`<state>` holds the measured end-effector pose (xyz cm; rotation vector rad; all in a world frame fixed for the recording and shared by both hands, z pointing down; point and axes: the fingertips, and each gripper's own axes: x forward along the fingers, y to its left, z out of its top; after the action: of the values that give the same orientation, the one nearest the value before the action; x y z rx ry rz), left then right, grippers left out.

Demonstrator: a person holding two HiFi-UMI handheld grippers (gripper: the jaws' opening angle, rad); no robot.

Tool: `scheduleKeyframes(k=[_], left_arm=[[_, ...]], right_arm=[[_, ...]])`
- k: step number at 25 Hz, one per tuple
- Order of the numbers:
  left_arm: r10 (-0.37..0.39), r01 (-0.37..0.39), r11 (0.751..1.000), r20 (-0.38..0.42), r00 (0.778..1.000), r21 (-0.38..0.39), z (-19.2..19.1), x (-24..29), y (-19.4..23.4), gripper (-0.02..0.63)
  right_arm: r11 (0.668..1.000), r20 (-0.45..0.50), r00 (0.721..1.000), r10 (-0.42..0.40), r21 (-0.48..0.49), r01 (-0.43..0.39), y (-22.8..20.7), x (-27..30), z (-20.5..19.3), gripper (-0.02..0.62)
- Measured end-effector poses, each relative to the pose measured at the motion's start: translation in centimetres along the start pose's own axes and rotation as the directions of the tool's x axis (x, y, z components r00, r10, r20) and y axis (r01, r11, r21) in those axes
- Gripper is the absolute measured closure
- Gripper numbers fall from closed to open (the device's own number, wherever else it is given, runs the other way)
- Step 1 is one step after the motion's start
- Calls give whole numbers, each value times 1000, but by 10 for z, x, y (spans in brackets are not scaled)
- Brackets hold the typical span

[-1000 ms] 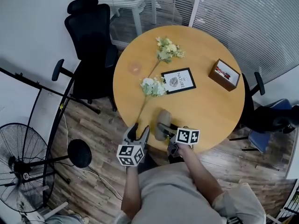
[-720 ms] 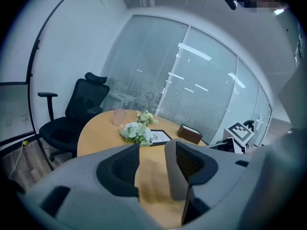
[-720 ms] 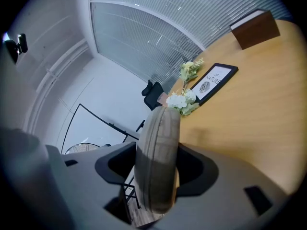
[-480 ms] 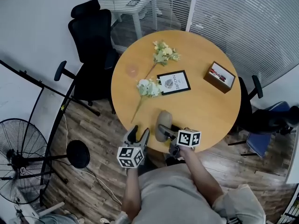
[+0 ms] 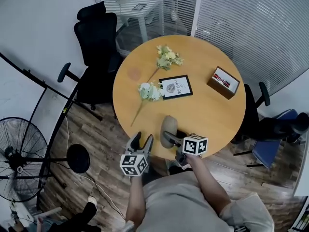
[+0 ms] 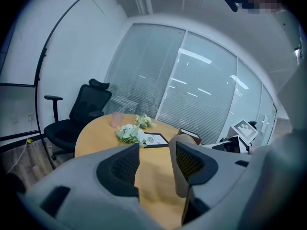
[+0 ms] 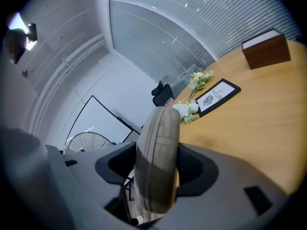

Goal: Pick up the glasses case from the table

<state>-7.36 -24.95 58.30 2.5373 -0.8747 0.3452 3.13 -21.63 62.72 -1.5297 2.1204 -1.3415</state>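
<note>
Head view: a round wooden desk [image 5: 203, 115] stood beside a black office chair [image 5: 96, 37]; its brown box [image 5: 222, 82] held red items [image 5: 224, 79]. Left gripper view: the left hand-held gripper [image 6: 157, 159] gaped, empty. Right gripper view: the right hand-held gripper [image 7: 156, 166] clasped the glasses case [image 7: 158, 138] upright at the desk's edge.

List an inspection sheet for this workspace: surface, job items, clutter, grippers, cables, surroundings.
Surface: round wooden table, mostly bare on the near side.
Job's things: glasses case, off the table at its near edge, clamped between the right gripper's jaws.
Clutter: two flower sprigs, framed card, brown box, pale pink cup.
Grippers: left gripper open, nothing between its jaws; right gripper shut on the glasses case.
Cables: thin lead on the wooden floor.
Surroundings: black office chair, standing fan, white side table, blinds.
</note>
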Motion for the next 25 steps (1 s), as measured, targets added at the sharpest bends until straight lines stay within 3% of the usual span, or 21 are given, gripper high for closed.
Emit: scheduleKeyframes(k=[13,25], left_arm=[[68,-67,998,37,997,-20,-13,-12,-17,373],[77,-77,997,39,996,11,-4,-15,-17,373]], right_arm=[[997,-35,998,49,-64,-51,1,-16,5,344],[992,-31,996,84,-88,-86,11,-15,11,344]])
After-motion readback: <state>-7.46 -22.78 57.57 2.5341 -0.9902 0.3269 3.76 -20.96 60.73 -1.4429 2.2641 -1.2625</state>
